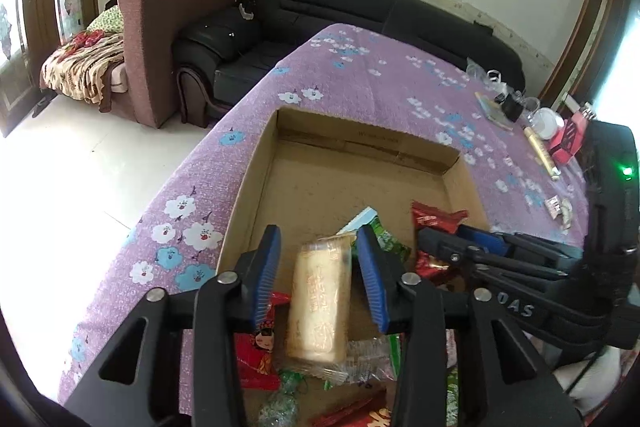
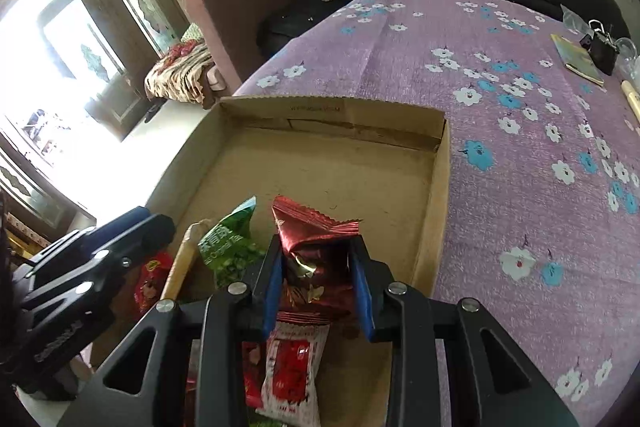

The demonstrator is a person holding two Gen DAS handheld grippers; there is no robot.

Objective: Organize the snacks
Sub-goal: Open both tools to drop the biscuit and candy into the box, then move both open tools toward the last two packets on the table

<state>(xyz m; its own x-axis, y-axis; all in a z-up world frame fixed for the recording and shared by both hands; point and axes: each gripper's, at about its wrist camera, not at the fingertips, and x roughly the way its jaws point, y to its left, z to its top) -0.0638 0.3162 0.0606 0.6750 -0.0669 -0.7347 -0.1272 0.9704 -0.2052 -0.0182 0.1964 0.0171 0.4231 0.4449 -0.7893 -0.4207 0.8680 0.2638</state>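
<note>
A shallow cardboard box (image 1: 256, 187) lies on the purple flowered table, with several snack packets heaped at its near end. My left gripper (image 1: 320, 267) is open, its blue pads on either side of a beige cracker packet (image 1: 320, 303), not touching it. My right gripper (image 2: 318, 279) straddles a dark red foil packet (image 2: 312, 239) in the box (image 2: 438, 195); its pads sit against the packet's sides. A green packet (image 2: 230, 243) lies left of it, and a red-and-white packet (image 2: 292, 367) lies below. The right gripper also shows in the left wrist view (image 1: 472, 247).
The box's far half is bare cardboard. At the table's far right lie a yellow booklet (image 2: 578, 61), a black clip (image 2: 602, 51), a cream tube (image 1: 542, 153), a pink box (image 1: 568, 139) and clear cups. A black sofa (image 1: 360, 7) and a brown armchair (image 1: 160, 39) stand beyond the table.
</note>
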